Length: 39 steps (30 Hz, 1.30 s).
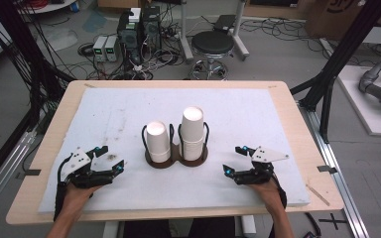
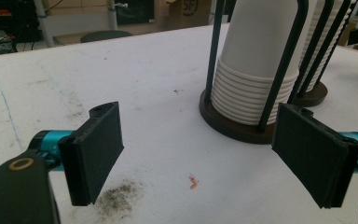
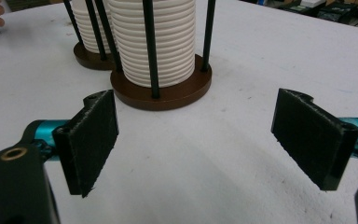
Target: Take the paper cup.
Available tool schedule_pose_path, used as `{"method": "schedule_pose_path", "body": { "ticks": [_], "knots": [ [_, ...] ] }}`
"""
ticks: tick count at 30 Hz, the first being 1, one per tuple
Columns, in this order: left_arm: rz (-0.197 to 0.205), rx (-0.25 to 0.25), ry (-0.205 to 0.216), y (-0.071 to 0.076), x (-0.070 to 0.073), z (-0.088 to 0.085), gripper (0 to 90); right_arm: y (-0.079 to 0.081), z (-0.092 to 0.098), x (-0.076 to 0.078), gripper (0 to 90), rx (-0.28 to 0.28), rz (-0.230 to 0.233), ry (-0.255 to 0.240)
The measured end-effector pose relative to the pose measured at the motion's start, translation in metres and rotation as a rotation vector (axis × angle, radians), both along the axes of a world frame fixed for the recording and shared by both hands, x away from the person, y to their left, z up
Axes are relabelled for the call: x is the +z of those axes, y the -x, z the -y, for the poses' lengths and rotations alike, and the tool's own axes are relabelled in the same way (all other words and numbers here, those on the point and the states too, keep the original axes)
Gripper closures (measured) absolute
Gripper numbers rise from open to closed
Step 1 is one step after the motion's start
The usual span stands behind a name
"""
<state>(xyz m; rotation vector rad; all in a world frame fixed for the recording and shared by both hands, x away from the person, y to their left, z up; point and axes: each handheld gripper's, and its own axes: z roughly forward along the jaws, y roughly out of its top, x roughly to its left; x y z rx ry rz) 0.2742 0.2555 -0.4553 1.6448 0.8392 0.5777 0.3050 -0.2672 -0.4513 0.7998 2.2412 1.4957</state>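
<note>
Wooden desk (image 1: 297, 148) with white foam mat; brown double-ring wire cup holder (image 1: 176, 157) at mat centre, landmark.

Taller white paper cup stack (image 1: 192, 134) in holder's right ring, shorter stack (image 1: 158, 142) in left ring.

Left tongs (image 1: 110, 161) left of holder, right tongs (image 1: 237, 159) right of it; both apart, empty.

Likely step: approach. Come level, between rods, pinch top cup only.

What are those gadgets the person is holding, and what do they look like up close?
Two hand-held black grippers, left gripper and right gripper. Each has two flat rectangular black jaw pads on turquoise metal mounts, a grey three-cornered plate on top, and a black cable trailing past the wrist.
</note>
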Motion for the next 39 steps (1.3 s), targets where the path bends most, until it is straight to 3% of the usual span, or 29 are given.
{"method": "schedule_pose_path", "body": {
  "ticks": [25, 33, 39],
  "knots": [
    [-0.006, 0.004, -0.003, -0.001, 0.0, 0.0, 16.1, -0.001, 0.004, 0.003, 15.1, 0.002, -0.015, -0.033],
    [-0.007, 0.006, -0.001, -0.001, 0.0, 0.0, 16.1, -0.001, 0.007, 0.043, 15.1, 0.026, 0.031, -0.066],
    [-0.009, 0.006, 0.001, -0.001, 0.0, 0.0, 16.1, -0.004, 0.005, 0.078, 15.1, 0.094, 0.025, -0.036]
  ]
}}
